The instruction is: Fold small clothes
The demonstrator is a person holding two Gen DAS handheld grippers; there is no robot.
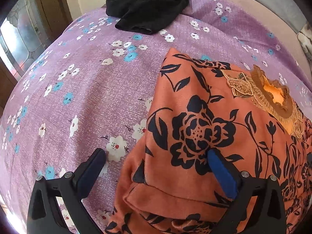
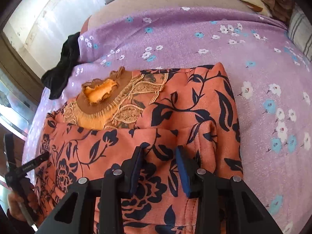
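Left gripper is spread wide over the top's left folded edge: one finger sits on the bare sheet, the other on the cloth, nothing pinched. Right gripper is at a narrow gap, fingers resting on a raised ridge of the same fabric near the front edge; I can't tell if any cloth is actually caught between them.

Top (orange, dark flower print, lace collar up) lies partly folded on the bed, mid-sheet toward the front edge, sides already turned in. Black garment is bunched at the far left corner of the sheet, well apart. Pillow at the far right edge.

Risks, my read:
- Left closes as it stands: it likely pinches sheet along with the hem, so lifting drags the sheet and wrecks the fold.
- Right grabs only the top layer of the ridge (fabric looks thin and slippery): layers separate and the turned-in side falls open.
- Uneven lift between the two sides skews the next fold, and the collar ends up off-centre.
- Stiff lace may catch a fingertip if a pass goes over it.
- Loose sheet (already rippled) may shift under any sideways pull.
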